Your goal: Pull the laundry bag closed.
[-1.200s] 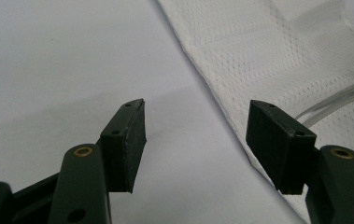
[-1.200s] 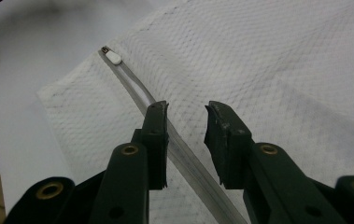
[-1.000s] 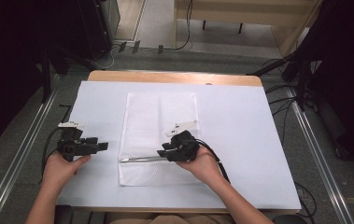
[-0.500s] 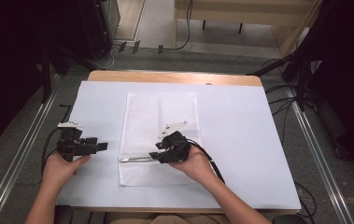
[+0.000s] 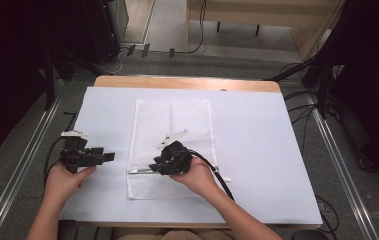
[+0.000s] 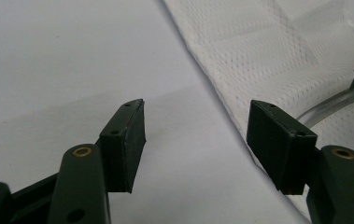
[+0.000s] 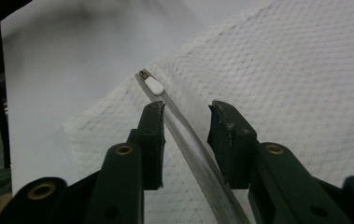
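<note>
White mesh bag (image 5: 169, 145) lies flat mid-table, zipper pull (image 7: 154, 84) near its 9 o'clock end; right gripper (image 7: 184, 121) straddles the zipper track, jaws spread, nothing pinched; left gripper (image 6: 198, 140) spread at 9 o'clock, idle—zipper work apparently pending.

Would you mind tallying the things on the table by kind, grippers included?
Grippers: 2, the left gripper and the right gripper.
White mesh bags: 1, the mesh bag, lying flat.
Zipper strips: 1, the zipper with its white slider, running across the bag.
White table covers: 1, the sheet.
Total: 5.
</note>
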Demonstrator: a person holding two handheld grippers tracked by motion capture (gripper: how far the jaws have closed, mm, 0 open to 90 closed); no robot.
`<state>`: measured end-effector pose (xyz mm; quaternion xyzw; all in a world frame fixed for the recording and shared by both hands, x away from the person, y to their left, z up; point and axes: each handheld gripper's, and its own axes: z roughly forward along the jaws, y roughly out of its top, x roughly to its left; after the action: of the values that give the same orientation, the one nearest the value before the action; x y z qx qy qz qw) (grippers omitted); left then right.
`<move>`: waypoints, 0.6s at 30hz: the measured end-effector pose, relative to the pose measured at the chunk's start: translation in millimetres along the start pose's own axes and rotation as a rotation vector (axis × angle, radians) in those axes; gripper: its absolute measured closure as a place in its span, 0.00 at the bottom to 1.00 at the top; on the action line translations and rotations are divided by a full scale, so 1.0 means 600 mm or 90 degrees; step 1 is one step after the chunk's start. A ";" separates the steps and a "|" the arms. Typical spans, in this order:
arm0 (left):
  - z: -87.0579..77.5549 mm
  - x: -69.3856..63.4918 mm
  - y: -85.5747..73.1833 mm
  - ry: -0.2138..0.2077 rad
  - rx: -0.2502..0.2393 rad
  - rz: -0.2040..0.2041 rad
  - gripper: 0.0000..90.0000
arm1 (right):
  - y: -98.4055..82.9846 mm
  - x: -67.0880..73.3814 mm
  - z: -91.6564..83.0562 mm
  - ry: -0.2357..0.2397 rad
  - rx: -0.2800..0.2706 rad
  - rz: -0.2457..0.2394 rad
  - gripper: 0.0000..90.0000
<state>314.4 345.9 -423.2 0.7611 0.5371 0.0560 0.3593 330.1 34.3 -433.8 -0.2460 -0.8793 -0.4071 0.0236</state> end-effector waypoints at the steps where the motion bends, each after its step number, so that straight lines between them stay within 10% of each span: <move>1: 0.000 0.000 0.000 0.000 0.000 -0.001 0.42 | 0.000 0.000 0.000 0.000 0.000 0.000 0.76; 18: 0.000 0.001 0.000 -0.001 -0.004 0.000 0.42 | 0.003 0.015 0.045 0.018 0.012 -0.003 0.86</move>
<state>314.7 346.6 -423.2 0.7600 0.5365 0.0572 0.3622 327.3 59.1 -448.3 -0.2381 -0.8833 -0.4022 0.0375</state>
